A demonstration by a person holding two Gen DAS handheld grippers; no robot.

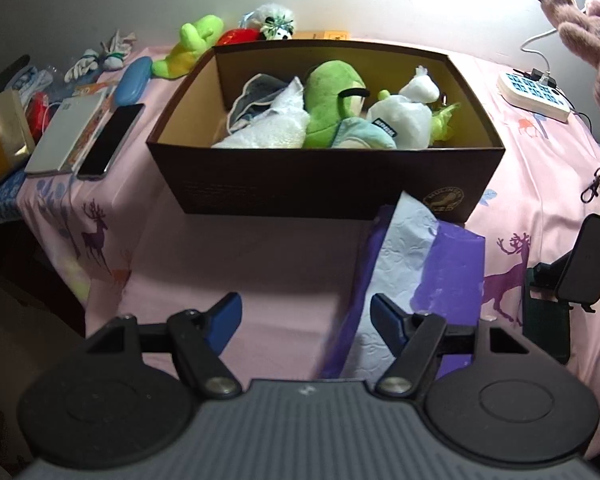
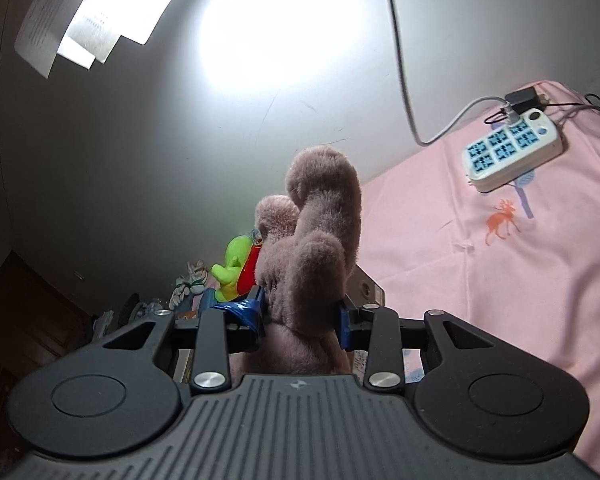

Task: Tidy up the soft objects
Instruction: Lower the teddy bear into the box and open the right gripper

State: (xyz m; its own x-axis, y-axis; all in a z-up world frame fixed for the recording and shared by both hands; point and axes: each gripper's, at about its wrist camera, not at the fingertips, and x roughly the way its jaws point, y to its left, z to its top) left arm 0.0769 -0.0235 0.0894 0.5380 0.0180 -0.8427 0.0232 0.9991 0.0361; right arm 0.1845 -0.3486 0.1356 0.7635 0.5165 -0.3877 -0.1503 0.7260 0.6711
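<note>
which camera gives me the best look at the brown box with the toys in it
The left wrist view: the brown box sits whole and centred, open top showing the plush toys inside. The right wrist view shows only a corner of it behind the pink plush.

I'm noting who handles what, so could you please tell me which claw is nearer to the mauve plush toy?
Right. The right claw is shut on the mauve plush toy, holding it aloft; the left claw hangs open over the pink cloth, well away from it.

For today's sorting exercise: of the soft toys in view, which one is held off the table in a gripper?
The mauve-brown plush toy, clamped in the right gripper and hanging clear of the pink cloth. The other toys lie in the box or behind it.
</note>
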